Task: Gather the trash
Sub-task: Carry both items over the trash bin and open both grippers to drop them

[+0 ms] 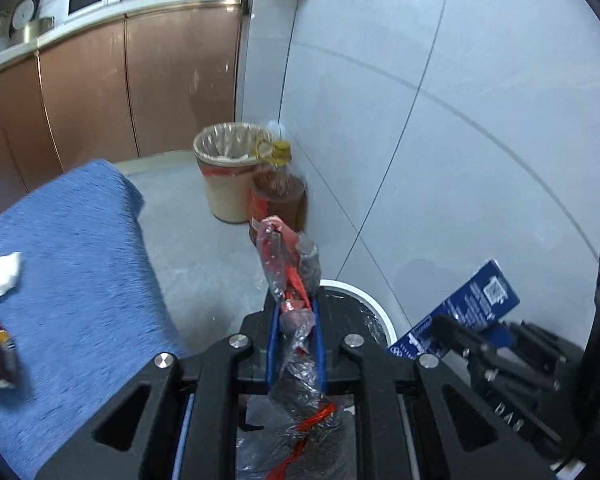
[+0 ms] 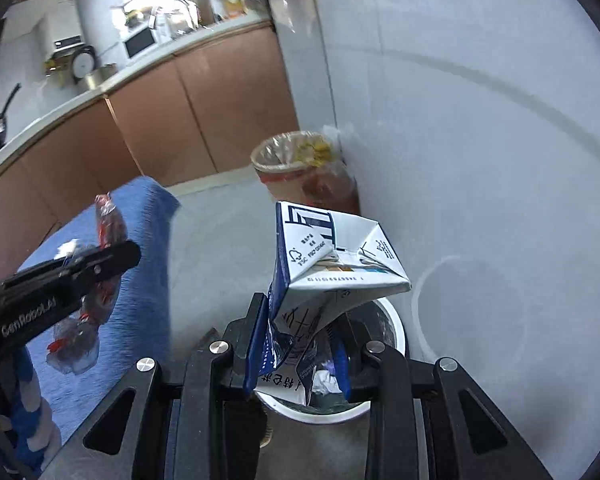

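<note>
Grey kitchen floor (image 1: 204, 240) spreads ahead of both grippers, with a blue cloth (image 1: 68, 248) to their left. Just below them stands a white bin (image 2: 396, 320). Right gripper (image 2: 300, 344) is clamped on a crushed carton (image 2: 332, 256); left gripper (image 1: 296, 320) pinches a crinkled plastic wrapper (image 1: 288, 268).

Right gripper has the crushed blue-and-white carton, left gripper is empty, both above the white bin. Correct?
Not quite: the left gripper is not empty. The left wrist view shows it shut on a crumpled red-and-clear plastic wrapper. The right gripper does hold the crushed carton above the white bin.
</note>
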The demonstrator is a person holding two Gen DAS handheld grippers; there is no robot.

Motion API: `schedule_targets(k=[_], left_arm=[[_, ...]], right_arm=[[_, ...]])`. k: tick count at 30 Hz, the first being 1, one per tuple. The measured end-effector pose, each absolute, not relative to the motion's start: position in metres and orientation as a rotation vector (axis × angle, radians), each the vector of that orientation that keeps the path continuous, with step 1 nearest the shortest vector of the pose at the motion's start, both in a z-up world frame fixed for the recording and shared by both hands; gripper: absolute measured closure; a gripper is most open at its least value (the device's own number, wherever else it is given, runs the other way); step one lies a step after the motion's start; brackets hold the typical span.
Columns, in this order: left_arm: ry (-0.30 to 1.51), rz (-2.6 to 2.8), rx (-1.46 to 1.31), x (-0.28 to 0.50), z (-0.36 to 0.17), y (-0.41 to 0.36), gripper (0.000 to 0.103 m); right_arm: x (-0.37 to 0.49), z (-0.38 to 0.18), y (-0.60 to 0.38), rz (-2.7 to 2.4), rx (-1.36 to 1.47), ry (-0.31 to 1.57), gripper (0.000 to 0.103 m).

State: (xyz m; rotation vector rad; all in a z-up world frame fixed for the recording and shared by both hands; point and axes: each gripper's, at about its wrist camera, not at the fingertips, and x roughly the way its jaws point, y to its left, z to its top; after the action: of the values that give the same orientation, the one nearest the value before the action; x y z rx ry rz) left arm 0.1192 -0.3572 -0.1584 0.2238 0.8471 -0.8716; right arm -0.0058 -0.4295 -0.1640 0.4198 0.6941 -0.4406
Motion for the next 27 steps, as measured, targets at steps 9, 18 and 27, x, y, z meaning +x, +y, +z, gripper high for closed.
schedule_targets(k=[9, 18, 27], left_arm=[[0.919, -0.899, 0.249, 0.133, -0.185, -0.397, 0.086], [0.961, -0.917, 0.246, 0.136, -0.201, -0.408, 0.059], [0.930, -0.910, 0.220, 0.134, -0.184, -0.396, 0.058]], right_arm=[[0.016, -0.197, -0.456, -0.477, 0.454, 0.746, 0.074], [0.010, -0.213, -0.464, -0.524, 0.476, 0.774, 0.065], [0.002, -0.200, -0.467, -0.535, 0.485, 0.737, 0.061]])
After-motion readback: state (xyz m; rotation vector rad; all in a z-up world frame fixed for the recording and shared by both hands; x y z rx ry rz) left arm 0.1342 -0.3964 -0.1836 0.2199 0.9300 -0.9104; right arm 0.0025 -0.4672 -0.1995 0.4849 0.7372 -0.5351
